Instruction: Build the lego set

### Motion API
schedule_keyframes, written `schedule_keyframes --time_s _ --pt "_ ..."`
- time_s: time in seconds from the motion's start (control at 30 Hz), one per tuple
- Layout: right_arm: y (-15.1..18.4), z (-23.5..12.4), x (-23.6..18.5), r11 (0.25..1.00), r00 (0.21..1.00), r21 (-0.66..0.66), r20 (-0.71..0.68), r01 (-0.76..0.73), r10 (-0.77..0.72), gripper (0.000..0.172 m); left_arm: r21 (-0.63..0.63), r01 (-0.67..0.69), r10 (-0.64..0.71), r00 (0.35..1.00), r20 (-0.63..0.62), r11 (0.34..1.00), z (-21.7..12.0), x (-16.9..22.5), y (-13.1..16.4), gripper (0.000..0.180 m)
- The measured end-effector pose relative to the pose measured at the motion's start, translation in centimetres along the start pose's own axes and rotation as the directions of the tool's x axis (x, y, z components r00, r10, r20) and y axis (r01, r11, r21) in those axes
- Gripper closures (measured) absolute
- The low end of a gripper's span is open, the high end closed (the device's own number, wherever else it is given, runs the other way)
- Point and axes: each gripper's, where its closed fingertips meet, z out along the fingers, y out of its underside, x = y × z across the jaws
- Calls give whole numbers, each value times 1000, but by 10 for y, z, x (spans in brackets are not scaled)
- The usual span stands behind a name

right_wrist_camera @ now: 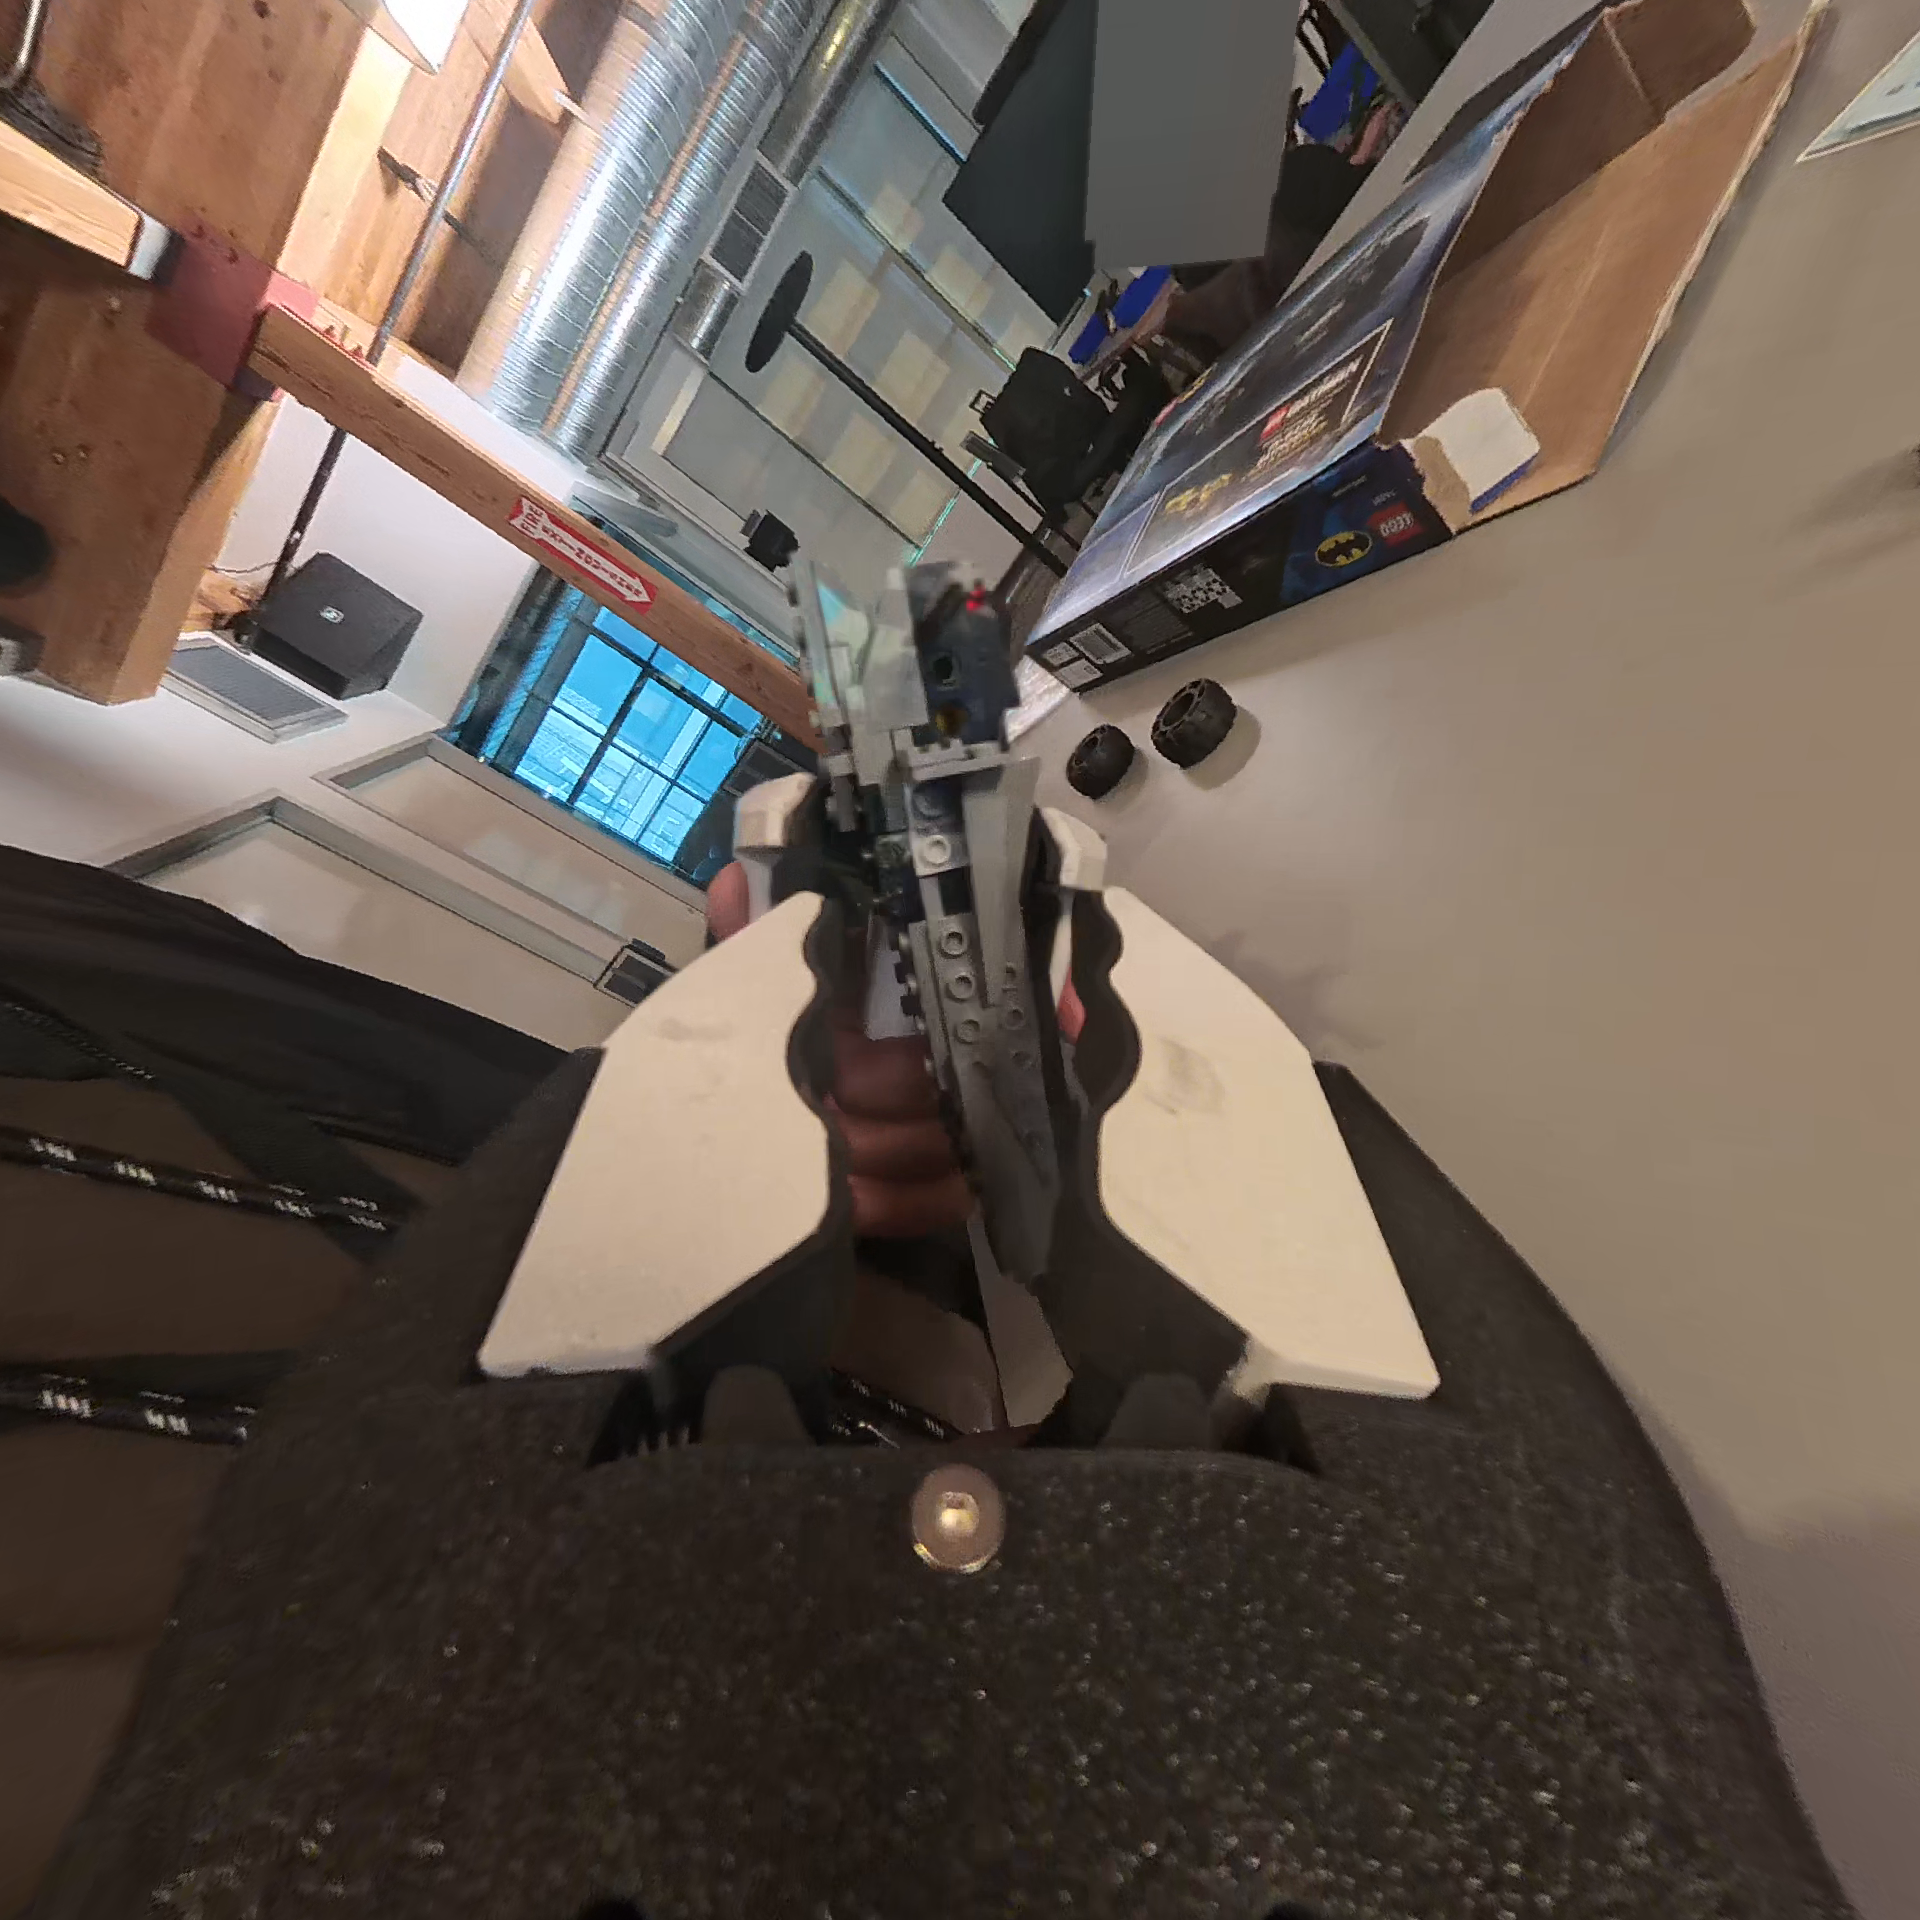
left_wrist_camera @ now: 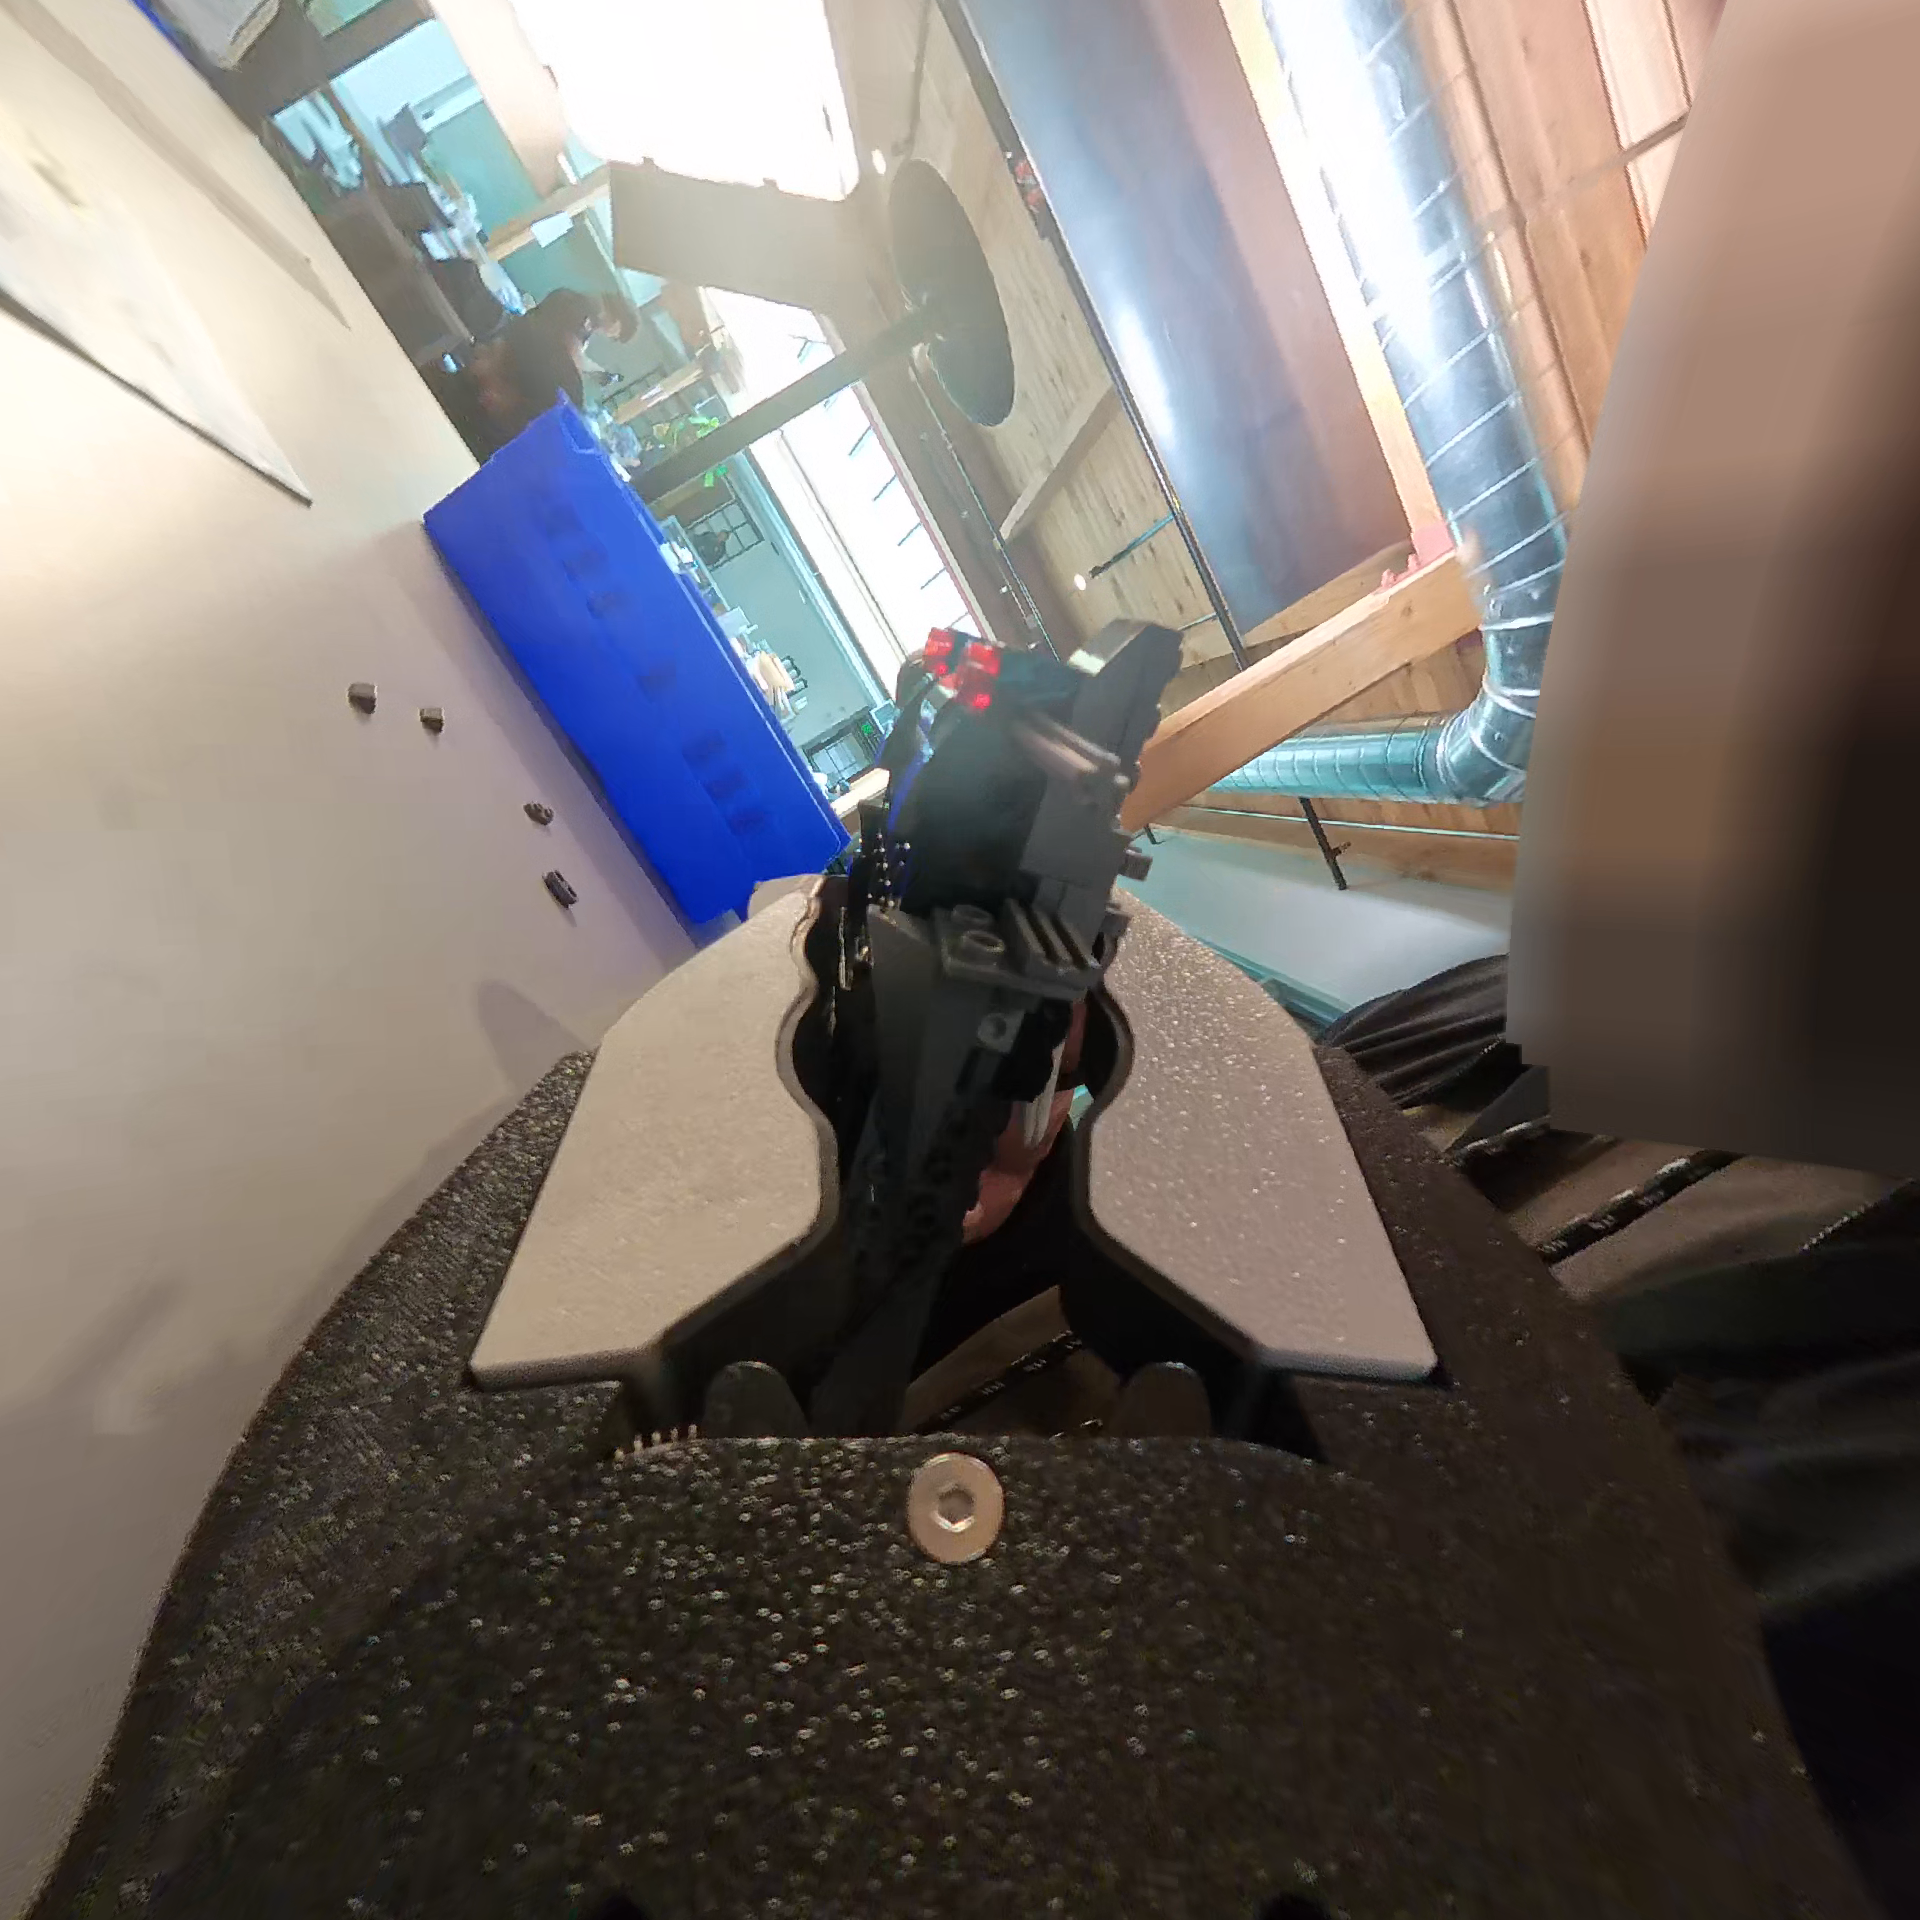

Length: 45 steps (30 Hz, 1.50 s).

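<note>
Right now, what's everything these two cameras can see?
brick model: one, dark grey and black with red see-through pieces at its far end, standing between both grippers' fingers
small loose pieces: four, dark, scattered on the table
bin: one, blue, on the table
toy tyres: two, black, side by side on the table
printed set box: one, dark blue, beyond the tyres
cardboard box: one, brown, open, beside the set box
table: one, pale
duct: silver, overhead
left gripper: white fingers around the model
right gripper: white fingers beside the model, grip unclear
</note>
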Motion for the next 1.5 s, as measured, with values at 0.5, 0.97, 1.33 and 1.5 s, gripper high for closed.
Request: schedule_keyframes --time_s 0.5,0.97,1.33,1.5 --pt "16 1 -13 995 990 -86 136 44 -32 142 12 -241 241 969 -54 970 2 28 1 119" --pt "31 -3 -12 977 984 -194 131 -90 116 139 117 -172 172 985 5 978 13 26 -3 126" --pt "29 -2 -6 980 998 -190 3 -59 61 125 220 143 -128 989 -79 965 6 8 -8 132" --pt "17 3 -12 988 999 -153 -33 -29 25 121 220 99 -82 993 -84 971 6 11 -8 132"
